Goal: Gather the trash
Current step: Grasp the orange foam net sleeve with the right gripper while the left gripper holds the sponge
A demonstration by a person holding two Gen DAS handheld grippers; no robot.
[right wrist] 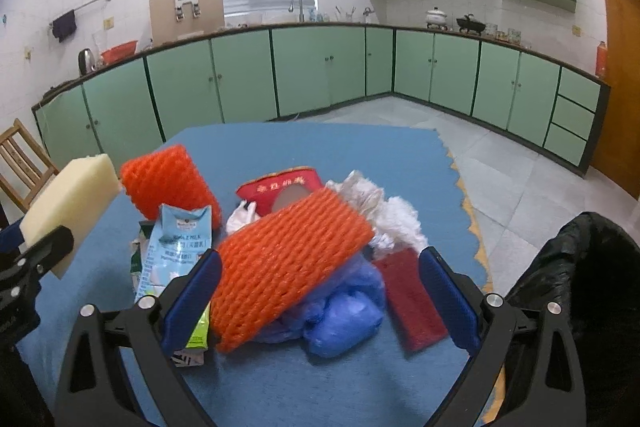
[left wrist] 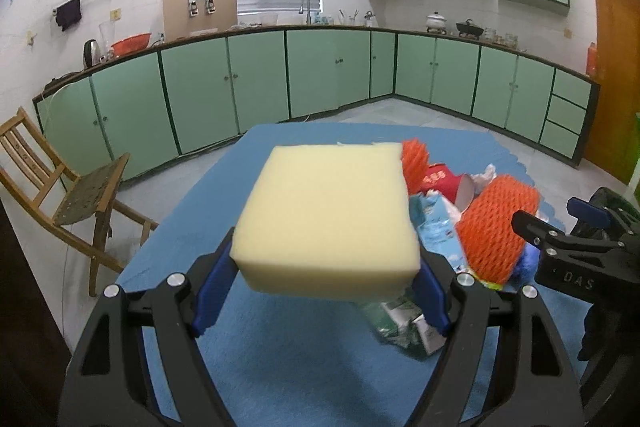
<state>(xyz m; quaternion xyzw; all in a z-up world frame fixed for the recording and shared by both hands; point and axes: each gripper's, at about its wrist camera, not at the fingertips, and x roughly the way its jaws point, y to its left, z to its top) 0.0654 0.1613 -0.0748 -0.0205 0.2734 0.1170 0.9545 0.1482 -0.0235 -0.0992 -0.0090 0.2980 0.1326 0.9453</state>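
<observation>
Currently the left hand-held gripper [left wrist: 326, 291] is clamped on a pale yellow foam block [left wrist: 328, 215], blue pads pressing its two sides, block lifted clear of the blue table [left wrist: 280, 359], so it looks mid-carry toward disposal. The right hand-held gripper [right wrist: 320, 291] stands wide open with nothing gripped, its jaws either side of the near orange foam net [right wrist: 286, 267], probably lining up the next pick. That net lies tilted on top of a blue plastic bag [right wrist: 344, 315], so it is the easiest thing to take first. The rest of the trash sits piled mid-table: a second orange foam net [right wrist: 168, 183] behind, a light blue milk carton [right wrist: 176, 247] leaning at the left, a red paper cup [right wrist: 288, 189], white crumpled tissue [right wrist: 384, 211], a red flat packet [right wrist: 412, 299] at the right. A black trash bag [right wrist: 580, 291] hangs open just off the table's right edge, close to the right gripper, likely the drop spot. The net is soft, so a light close should do.
</observation>
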